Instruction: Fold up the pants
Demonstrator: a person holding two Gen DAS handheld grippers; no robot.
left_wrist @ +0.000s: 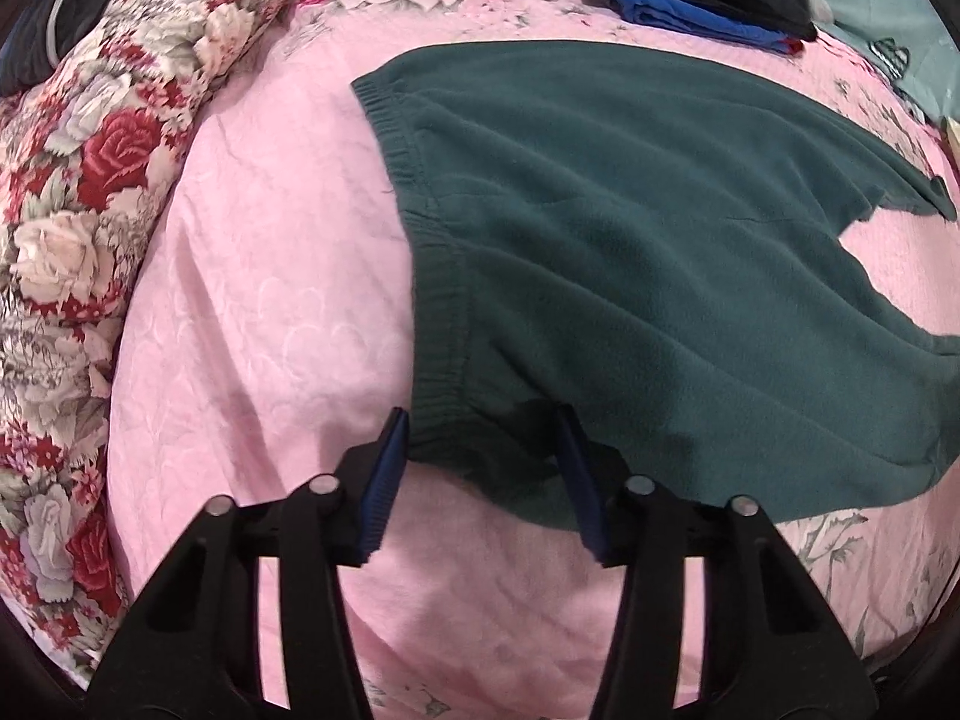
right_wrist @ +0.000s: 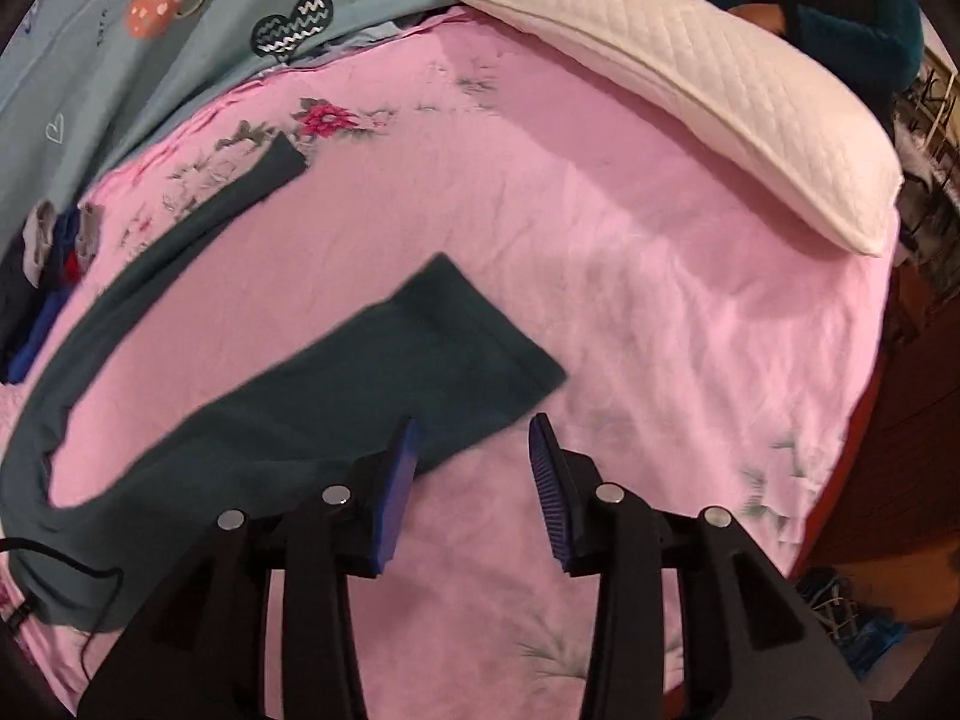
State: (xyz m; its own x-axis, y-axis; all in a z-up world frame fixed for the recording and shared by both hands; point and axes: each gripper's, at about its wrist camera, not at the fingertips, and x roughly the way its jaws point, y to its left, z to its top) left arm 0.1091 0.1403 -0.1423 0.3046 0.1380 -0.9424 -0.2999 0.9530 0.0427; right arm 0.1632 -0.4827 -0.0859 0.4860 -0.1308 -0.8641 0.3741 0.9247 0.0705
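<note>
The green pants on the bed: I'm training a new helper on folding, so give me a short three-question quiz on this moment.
1. True or false: the green pants lie spread flat on the pink bedsheet.
2. Which part of the pants sits between the left tool's fingers: A) a leg cuff, B) the waistband corner, C) nothing?
3. What white thing lies at the far edge of the bed in the right wrist view?

Key: 1 true; 2 B, the pads are not yet pressed on it; 3 the pillow.
</note>
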